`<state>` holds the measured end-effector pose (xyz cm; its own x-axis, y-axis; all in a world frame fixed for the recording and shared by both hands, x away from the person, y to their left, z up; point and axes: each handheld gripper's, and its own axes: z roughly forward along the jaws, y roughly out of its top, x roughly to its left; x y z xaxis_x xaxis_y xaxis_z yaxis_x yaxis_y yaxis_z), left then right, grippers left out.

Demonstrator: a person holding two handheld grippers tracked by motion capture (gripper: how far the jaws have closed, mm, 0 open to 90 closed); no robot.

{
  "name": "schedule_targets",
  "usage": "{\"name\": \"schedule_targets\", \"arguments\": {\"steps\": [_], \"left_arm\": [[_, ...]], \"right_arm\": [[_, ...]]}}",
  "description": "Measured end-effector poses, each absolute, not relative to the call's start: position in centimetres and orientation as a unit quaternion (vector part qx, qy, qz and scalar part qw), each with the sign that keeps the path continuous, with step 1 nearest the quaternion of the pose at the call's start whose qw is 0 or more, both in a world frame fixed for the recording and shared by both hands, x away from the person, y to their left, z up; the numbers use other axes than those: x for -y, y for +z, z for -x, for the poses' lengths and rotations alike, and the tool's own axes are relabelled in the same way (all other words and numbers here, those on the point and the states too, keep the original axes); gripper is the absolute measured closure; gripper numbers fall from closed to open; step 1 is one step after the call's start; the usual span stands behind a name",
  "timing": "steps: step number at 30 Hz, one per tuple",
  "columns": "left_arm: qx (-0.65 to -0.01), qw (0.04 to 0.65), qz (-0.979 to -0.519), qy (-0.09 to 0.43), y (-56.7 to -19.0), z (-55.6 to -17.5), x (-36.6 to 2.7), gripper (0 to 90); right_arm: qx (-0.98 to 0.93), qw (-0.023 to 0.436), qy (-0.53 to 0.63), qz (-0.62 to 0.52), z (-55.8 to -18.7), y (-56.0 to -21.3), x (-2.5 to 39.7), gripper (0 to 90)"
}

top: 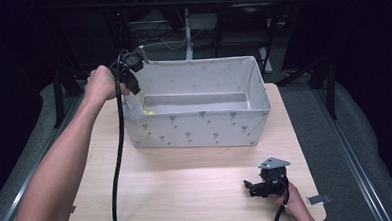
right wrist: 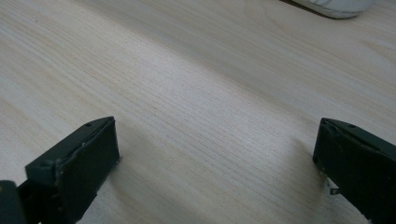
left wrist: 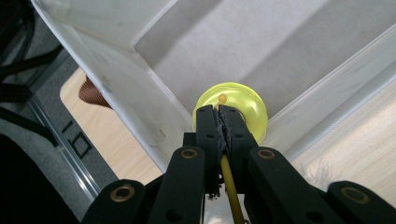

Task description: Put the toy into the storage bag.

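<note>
At the near right of the wooden tabletop point(top: 187, 186), the right gripper point(top: 252, 188) lies low in the person's hand, and the high view is too small to tell how its fingers stand. The right gripper view settles it: the two black fingers point(right wrist: 84, 163) are spread wide with only bare wood grain between them, and a white edge at the top right is cut off by the frame. Farther back stands the white fabric bin point(top: 200, 133), patterned with small grey marks. At its far left corner the left gripper point(top: 133, 85) tips down over the rim, where the high view gives just a yellow glint inside. The left gripper view shows its fingers point(left wrist: 208, 130) pinched on the stem of a yellow suction-cup-like piece point(left wrist: 245, 105), hanging inside the bin's corner; the stem's lower end is hidden behind the fingers.
</note>
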<state>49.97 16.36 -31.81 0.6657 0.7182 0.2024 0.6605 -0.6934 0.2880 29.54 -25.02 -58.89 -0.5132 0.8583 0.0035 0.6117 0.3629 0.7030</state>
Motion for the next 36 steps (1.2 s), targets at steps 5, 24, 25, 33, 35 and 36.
{"name": "schedule_targets", "arguments": {"steps": [5,24,25,33,35,36], "left_arm": [[-0.391,0.082,-0.906,0.142,-33.1,-50.3,-17.0,87.8],[-0.418,0.055,-0.901,0.108,-36.0,-50.5,-17.5,86.5],[-0.42,0.066,-0.898,0.114,-35.6,-50.4,-17.7,85.2],[-0.423,0.117,-0.887,0.141,-33.1,-49.0,-18.6,52.8],[-0.426,0.138,-0.881,0.153,-32.0,-48.1,-19.2,37.7],[-0.426,0.142,-0.88,0.156,-31.7,-47.8,-19.4,34.6]], "right_arm": [[-0.804,0.186,0.331,-0.457,-29.5,-58.9,25.0,0.0],[-0.804,0.187,0.331,-0.457,-29.5,-58.9,25.0,0.0],[-0.804,0.187,0.331,-0.457,-29.5,-58.9,25.0,0.0],[-0.804,0.187,0.331,-0.457,-29.5,-58.9,25.0,0.0],[-0.804,0.186,0.331,-0.457,-29.5,-58.9,25.0,0.0],[-0.804,0.186,0.332,-0.457,-29.5,-58.9,25.0,0.0]]}}
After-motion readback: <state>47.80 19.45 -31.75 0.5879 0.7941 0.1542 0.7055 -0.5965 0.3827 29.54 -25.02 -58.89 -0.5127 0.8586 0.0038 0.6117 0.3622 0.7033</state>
